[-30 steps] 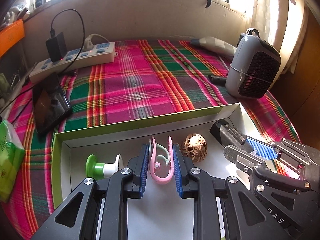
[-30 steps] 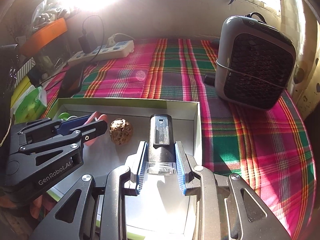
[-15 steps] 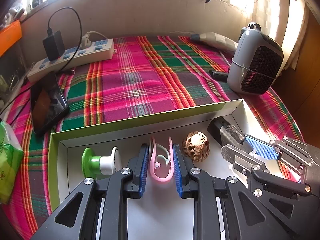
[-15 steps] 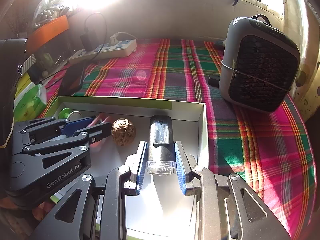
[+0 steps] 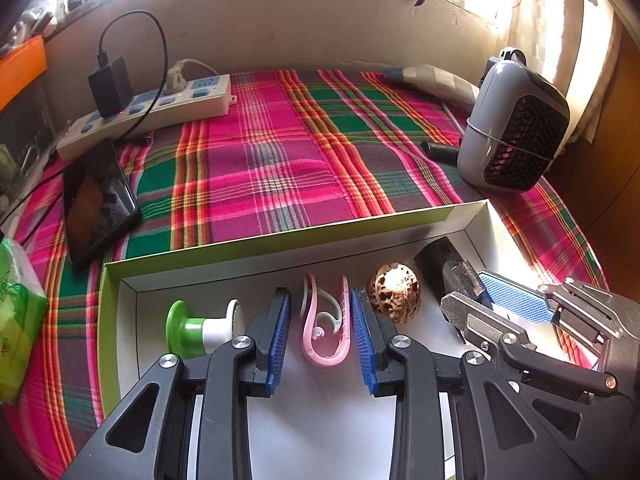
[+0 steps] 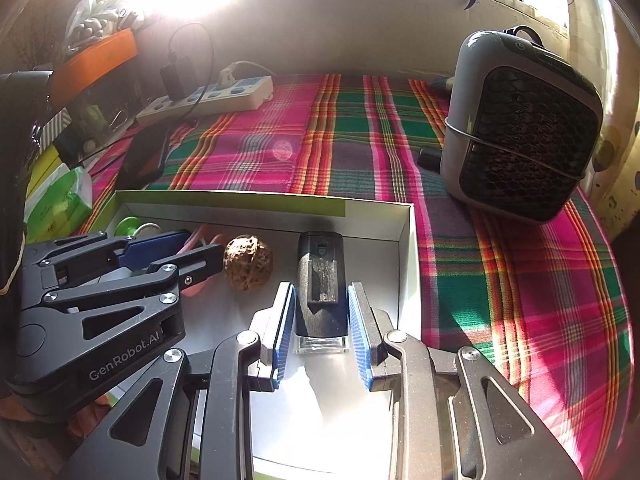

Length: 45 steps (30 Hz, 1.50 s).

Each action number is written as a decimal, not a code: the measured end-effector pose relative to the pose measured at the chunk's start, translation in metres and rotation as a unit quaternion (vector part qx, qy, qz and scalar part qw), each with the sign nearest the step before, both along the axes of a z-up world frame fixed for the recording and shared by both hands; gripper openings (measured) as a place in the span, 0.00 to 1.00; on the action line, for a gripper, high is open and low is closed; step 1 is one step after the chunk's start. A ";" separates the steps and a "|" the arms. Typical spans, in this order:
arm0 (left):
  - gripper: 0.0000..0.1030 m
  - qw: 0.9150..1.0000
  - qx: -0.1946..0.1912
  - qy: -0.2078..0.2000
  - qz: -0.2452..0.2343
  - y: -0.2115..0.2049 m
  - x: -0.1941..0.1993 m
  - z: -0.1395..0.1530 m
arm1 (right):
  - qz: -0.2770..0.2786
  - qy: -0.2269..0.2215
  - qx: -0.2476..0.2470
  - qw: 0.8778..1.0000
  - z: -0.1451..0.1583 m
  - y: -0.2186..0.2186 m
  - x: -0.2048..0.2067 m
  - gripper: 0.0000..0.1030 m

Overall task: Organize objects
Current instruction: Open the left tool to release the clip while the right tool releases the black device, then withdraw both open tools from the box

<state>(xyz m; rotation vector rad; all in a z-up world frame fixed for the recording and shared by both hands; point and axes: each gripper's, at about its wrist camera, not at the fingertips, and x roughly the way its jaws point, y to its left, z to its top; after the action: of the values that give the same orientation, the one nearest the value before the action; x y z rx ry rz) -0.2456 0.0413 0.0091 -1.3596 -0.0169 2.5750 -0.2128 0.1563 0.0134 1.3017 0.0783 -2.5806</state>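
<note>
A white box with a green rim (image 5: pixel 248 246) lies on the plaid cloth and also shows in the right wrist view (image 6: pixel 376 210). In it lie a green and white spool (image 5: pixel 196 328), a pink clip (image 5: pixel 326 326), a brown walnut (image 5: pixel 396 294) and a black device with a clear end (image 6: pixel 322 288). My left gripper (image 5: pixel 320 334) is open, its pads on either side of the pink clip with gaps. My right gripper (image 6: pixel 320 330) is open around the black device, its pads apart from it. The walnut (image 6: pixel 248 262) lies between the two grippers.
A grey heater (image 5: pixel 516 124) stands at the back right, a black plug (image 5: pixel 438 150) beside it. A white power strip (image 5: pixel 152 110) with a charger and a dark tablet (image 5: pixel 96 206) lie at the left. A green tissue pack (image 5: pixel 16 312) sits at the left edge.
Both grippers have opened: the left let go of the pink clip, the right let go of the black device. Both pulled back slightly from the box's far wall.
</note>
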 end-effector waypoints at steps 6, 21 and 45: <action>0.28 1.000 0.003 0.001 0.003 -0.002 0.005 0.003 | -0.007 0.000 -0.005 1.000 0.002 0.002 0.001 0.28; 0.29 1.000 0.009 0.017 0.005 -0.008 0.031 0.019 | -0.017 0.012 -0.016 1.000 0.012 0.006 0.020 0.37; 0.29 0.998 0.014 0.053 0.018 -0.036 0.094 0.037 | -0.033 0.034 -0.042 0.998 0.024 0.019 0.073 0.37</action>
<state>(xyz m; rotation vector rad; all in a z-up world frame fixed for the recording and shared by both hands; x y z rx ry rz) -0.1514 0.0053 0.0456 -1.2238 -0.0594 2.6631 -0.1393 0.1758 0.0371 1.2073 -0.0612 -2.6529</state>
